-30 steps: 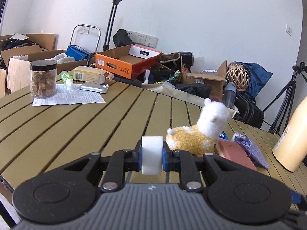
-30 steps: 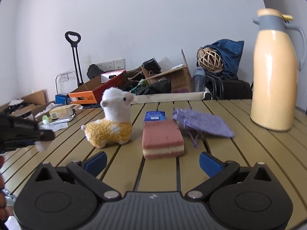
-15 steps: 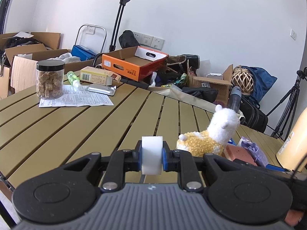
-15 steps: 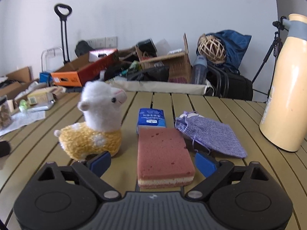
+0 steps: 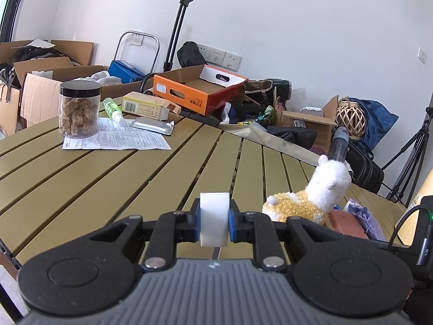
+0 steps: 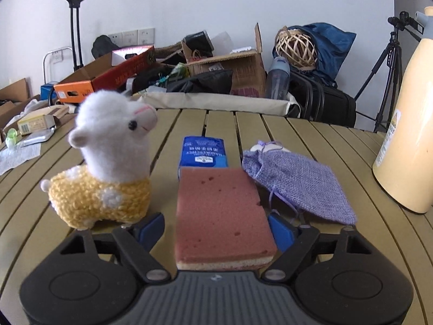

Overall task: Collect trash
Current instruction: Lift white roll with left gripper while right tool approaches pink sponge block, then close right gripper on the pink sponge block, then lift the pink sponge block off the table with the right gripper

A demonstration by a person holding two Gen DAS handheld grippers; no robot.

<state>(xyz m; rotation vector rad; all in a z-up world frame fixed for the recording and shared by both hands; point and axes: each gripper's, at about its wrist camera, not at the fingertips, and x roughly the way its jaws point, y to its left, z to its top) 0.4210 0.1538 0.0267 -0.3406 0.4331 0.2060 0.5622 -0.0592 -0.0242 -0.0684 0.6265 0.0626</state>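
Right gripper is being brought in over sponge, far closer than second ago; jaws are closing, sponge lying between them, pads not yet pressing. Pickup of sponge is judged underway.

Left gripper is being kept clamped on white roll, unchanged, above near edge of table.

Right view alone is showing tissue pack and purple pouch behind sponge; left view alone is showing jar and paper at far left corner.

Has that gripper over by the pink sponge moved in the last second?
Yes. The right gripper has come forward toward the alpaca toy and now straddles the pink sponge, jaws closing, pads not yet pressing it.
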